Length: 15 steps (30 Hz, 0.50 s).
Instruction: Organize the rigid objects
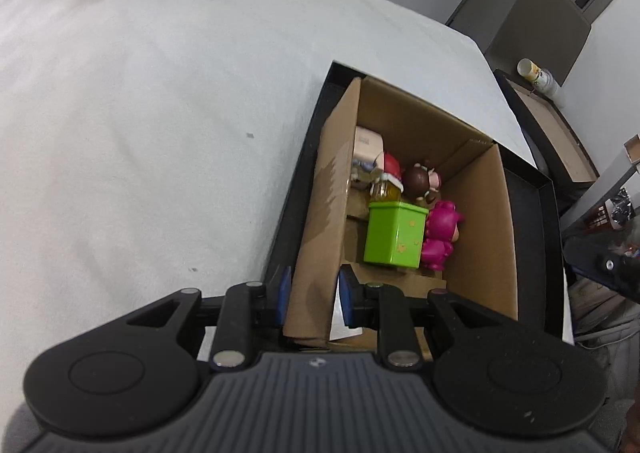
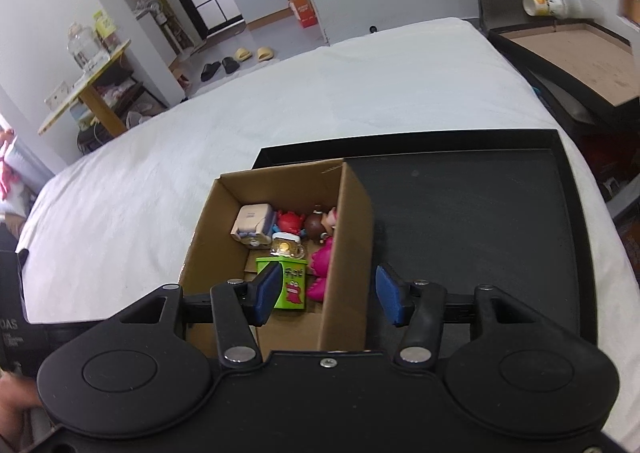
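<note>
A brown cardboard box [image 1: 480, 221] [image 2: 348, 237] stands in a black tray [image 1: 532, 221] [image 2: 472, 213] on a white-covered bed. Inside are a green tin [image 1: 394, 233] [image 2: 290, 283], a pink figure [image 1: 440, 237] [image 2: 320, 269], a red toy [image 2: 286, 219], a brown-haired doll [image 1: 418, 179] [image 2: 316, 225], a small clear jar [image 2: 286, 247] and a pale box [image 1: 366, 143] [image 2: 252, 219]. My left gripper [image 1: 314, 295] straddles the box's left wall, fingers a little apart. My right gripper [image 2: 328, 293] is open, straddling the box's right wall.
White bedding [image 1: 140, 113] [image 2: 240, 113] spreads around the tray. A second black-rimmed tray with a brown bottom [image 2: 580, 57] [image 1: 548, 125] and a paper cup [image 2: 538, 4] [image 1: 532, 73] sit beyond the bed's right edge. Slippers [image 2: 240, 57] lie on the floor.
</note>
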{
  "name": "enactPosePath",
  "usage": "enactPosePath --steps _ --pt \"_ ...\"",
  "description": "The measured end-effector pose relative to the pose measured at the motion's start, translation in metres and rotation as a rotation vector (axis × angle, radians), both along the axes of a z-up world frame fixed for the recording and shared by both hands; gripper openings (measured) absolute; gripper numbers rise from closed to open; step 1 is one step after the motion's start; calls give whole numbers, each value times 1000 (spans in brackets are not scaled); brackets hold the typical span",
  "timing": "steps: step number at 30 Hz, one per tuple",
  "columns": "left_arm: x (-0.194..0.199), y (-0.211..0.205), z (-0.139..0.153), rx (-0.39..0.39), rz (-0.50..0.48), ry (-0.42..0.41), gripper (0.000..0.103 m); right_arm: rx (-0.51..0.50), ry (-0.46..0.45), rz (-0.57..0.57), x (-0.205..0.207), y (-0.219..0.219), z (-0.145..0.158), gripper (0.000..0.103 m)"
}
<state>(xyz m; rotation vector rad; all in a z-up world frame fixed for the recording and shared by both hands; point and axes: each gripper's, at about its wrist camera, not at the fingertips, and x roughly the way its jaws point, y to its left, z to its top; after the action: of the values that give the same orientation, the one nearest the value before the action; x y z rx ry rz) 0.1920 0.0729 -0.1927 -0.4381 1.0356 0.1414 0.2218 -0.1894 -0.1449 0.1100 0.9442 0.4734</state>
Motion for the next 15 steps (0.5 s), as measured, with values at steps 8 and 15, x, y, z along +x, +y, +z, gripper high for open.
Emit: enactPosePath --steps 8,15 --pt "-2 -14 39 49 -22 -47 23 60 10 -49 -8 -30 3 57" --pt "-6 -37 62 73 -68 -52 23 112 -13 -75 -19 -45 16 67"
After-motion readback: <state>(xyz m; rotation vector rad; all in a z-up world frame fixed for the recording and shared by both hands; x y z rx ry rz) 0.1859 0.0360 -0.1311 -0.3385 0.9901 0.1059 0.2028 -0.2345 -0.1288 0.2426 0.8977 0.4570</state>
